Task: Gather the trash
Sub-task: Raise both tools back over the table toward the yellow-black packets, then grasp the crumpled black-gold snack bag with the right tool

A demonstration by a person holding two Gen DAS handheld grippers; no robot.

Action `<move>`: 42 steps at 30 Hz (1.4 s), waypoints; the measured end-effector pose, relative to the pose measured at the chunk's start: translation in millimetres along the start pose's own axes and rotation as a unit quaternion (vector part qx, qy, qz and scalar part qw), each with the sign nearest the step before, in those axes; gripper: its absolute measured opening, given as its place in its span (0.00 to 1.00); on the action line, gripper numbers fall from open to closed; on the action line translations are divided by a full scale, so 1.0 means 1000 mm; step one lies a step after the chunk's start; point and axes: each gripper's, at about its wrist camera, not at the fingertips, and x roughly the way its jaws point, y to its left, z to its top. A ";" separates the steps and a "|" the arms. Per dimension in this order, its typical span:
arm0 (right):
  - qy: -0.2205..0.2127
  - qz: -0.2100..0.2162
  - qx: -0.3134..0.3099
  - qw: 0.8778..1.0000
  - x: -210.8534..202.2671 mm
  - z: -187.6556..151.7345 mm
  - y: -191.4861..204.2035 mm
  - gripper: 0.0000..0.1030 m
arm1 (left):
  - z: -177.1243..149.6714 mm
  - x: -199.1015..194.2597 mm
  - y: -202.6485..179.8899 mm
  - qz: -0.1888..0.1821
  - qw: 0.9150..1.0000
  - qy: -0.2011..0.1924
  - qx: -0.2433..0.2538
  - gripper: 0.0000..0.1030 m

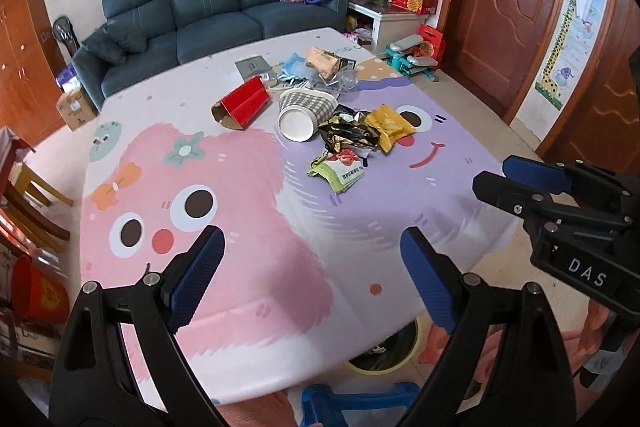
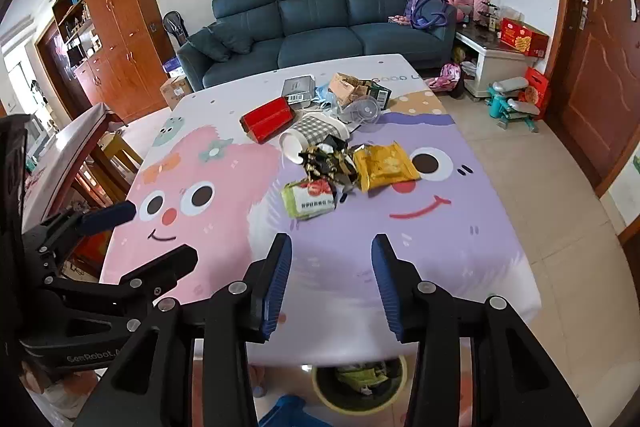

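Left wrist view: the left gripper (image 1: 312,251), black with blue ribbed pads, fills the lower frame with its jaws spread wide and nothing between them. Beneath it lies a table covered by a glossy cartoon tablecloth (image 1: 248,227), pink on the left and lilac on the right, with drawn eyes and smiles. The trash sits in the upper middle of the frame: a red cardboard box (image 1: 244,103) on its side, a checked paper cup (image 1: 304,113) tipped over, a crumpled black-and-gold foil wrapper (image 1: 350,135), a yellow snack packet (image 1: 390,127) and a green-and-white snack packet (image 1: 338,173), with more cartons and clear plastic behind. At the right edge the right gripper (image 1: 490,173) hangs over the table's side. A yellow-rimmed waste bin (image 1: 384,359) shows under the near edge. Across the top stand a dark blue three-seat sofa (image 1: 224,3) and, at upper right, a brown wooden door (image 1: 508,7).

Right wrist view: the right gripper (image 2: 332,267) is released, jaws partly apart and empty, over the lilac half of the cloth. The same litter lies mid-frame, well apart from it. The left gripper (image 2: 160,231) enters at lower left. The bin (image 2: 360,383) at bottom centre holds green wrappers. An orange-brown wooden cabinet (image 2: 116,27) stands at upper left, on a pale tiled floor (image 2: 520,163).
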 end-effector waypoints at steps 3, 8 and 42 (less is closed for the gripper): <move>0.002 0.007 0.002 1.000 0.019 0.011 -0.007 0.50 | 0.011 0.021 0.010 -0.011 1.000 0.016 -0.015 0.85; 0.009 0.013 -0.002 1.000 0.058 0.031 -0.017 0.54 | 0.029 0.057 0.025 -0.011 0.999 0.034 -0.032 0.86; 0.083 -0.017 -0.134 0.987 0.256 0.086 0.025 0.56 | 0.057 0.162 0.081 0.015 0.991 0.111 -0.068 0.86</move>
